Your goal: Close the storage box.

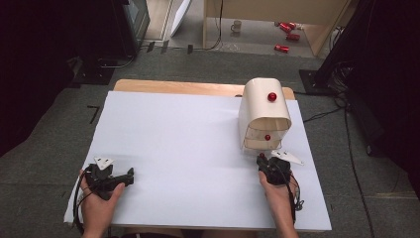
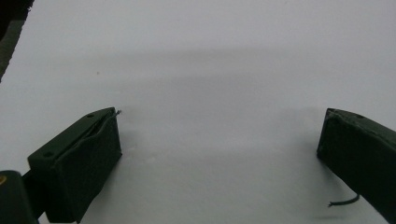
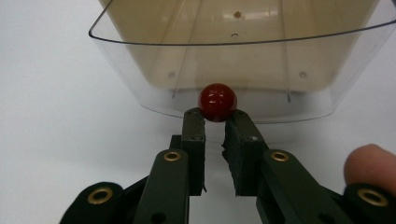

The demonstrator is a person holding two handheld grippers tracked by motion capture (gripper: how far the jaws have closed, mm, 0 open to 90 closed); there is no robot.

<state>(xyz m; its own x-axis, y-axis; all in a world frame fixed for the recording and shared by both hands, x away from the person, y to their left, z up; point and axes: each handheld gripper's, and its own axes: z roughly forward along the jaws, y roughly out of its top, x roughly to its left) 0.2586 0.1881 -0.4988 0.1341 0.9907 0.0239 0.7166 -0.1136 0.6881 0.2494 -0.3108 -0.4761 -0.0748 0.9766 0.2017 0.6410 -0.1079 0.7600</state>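
Bread bin [image 1: 263,106], cream-coloured with a rounded top, stands on the far right part of the desk [image 1: 188,148], which is covered by a white sheet. The bin carries a red knob on its upper front [image 1: 272,96], and its clear curved lid [image 3: 233,56] hangs low at the front with a second red knob [image 3: 217,101] at its lower edge. The person's right hand [image 1: 277,191] reaches forward from the near edge with the forearm nearly straight, holding the right hand-held gripper [image 1: 263,159] just in front of the bin. In the right gripper view its jaws are narrowed to a small gap, their tips touching the lower red knob on both sides, and a fingertip [image 3: 371,163] shows at the right edge. The person's left hand [image 1: 99,198] rests near the front left corner of the desk, well apart from the bin, wrapped around the left hand-held gripper [image 1: 130,174], which lies low and points to the right across the sheet. In the left gripper view its jaws stand wide apart over bare white surface, holding nothing.
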